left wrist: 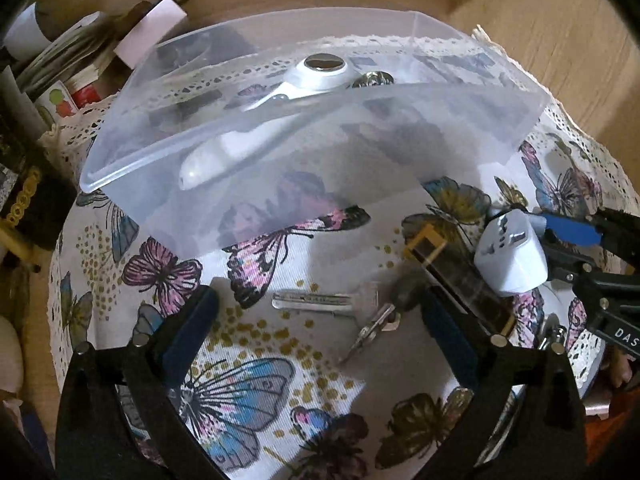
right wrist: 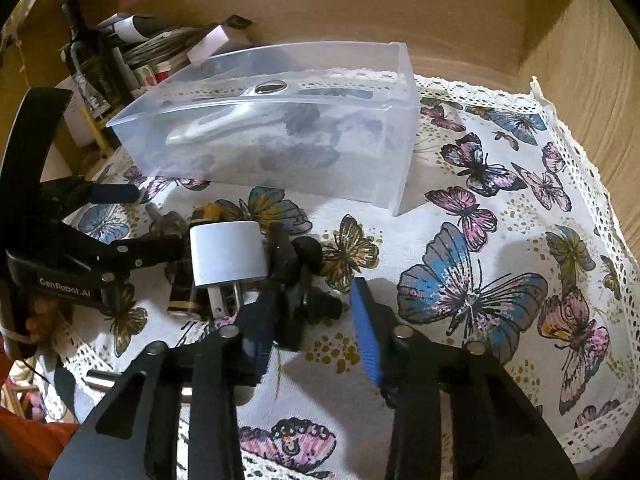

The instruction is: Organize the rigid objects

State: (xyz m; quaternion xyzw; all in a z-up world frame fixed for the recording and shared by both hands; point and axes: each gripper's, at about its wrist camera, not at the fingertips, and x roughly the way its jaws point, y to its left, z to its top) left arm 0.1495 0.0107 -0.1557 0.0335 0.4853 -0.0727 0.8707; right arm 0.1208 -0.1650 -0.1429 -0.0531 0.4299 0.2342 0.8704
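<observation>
A clear plastic box [left wrist: 400, 152] [right wrist: 360, 160] stands on the butterfly cloth and holds a white tool [left wrist: 280, 96] [right wrist: 224, 120]. A white plug adapter [left wrist: 512, 252] [right wrist: 228, 252] lies beside a dark rectangular case [left wrist: 460, 276] [right wrist: 182, 280]. A bunch of keys [left wrist: 332, 304] lies between my left gripper's fingers. My left gripper [left wrist: 320, 320] is open and low over the keys. My right gripper [right wrist: 316, 312] is open, its fingers just right of the adapter, over a black clip-like piece [right wrist: 296, 272]. The right gripper also shows in the left view [left wrist: 576, 232].
The butterfly cloth [right wrist: 500, 240] with its lace edge covers the table. Bottles, boxes and papers [right wrist: 120, 56] [left wrist: 72, 72] crowd the far left behind the box. Cardboard walls [right wrist: 560, 60] stand behind and to the right.
</observation>
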